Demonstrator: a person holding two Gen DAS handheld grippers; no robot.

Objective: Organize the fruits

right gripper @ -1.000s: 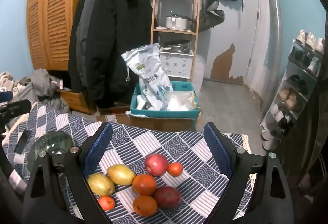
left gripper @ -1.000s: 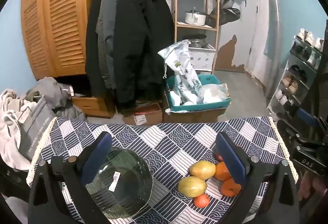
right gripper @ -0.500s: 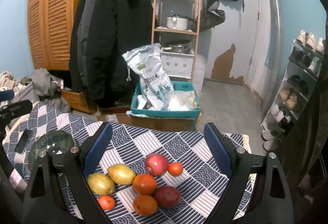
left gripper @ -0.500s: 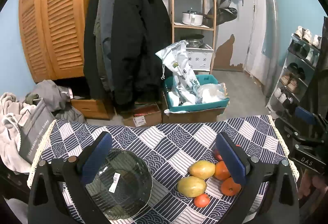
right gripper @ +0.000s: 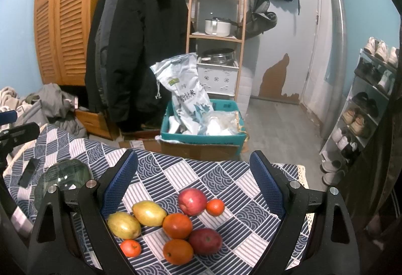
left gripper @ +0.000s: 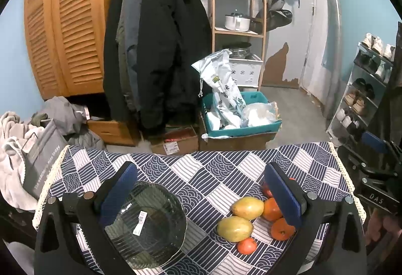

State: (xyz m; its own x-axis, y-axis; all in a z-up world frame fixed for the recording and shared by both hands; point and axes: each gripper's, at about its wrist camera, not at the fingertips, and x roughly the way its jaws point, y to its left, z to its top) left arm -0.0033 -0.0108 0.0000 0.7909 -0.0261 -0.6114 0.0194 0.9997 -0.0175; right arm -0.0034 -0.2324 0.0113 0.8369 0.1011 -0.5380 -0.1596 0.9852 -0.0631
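A cluster of fruit lies on the blue-and-white patterned tablecloth (right gripper: 226, 174): two yellow mangoes (right gripper: 148, 213), two oranges (right gripper: 177, 226), two red apples (right gripper: 192, 200) and two small tangerines (right gripper: 215, 207). A clear glass bowl (left gripper: 145, 222) with a sticker stands to their left. My left gripper (left gripper: 201, 194) is open and empty above the table, between the bowl and the mangoes (left gripper: 247, 208). My right gripper (right gripper: 193, 187) is open and empty, hovering over the fruit. The bowl also shows in the right wrist view (right gripper: 62, 182).
A dark phone (right gripper: 29, 175) lies on the cloth left of the bowl. Beyond the table's far edge stand a teal crate with bags (right gripper: 201, 124), cardboard boxes, hanging coats (left gripper: 160, 61), a wooden shelf and a shoe rack (right gripper: 364, 109) at right.
Both views have shifted only slightly; the left gripper has drifted a little. Both grippers stay open, and the fruit and bowl have not moved.
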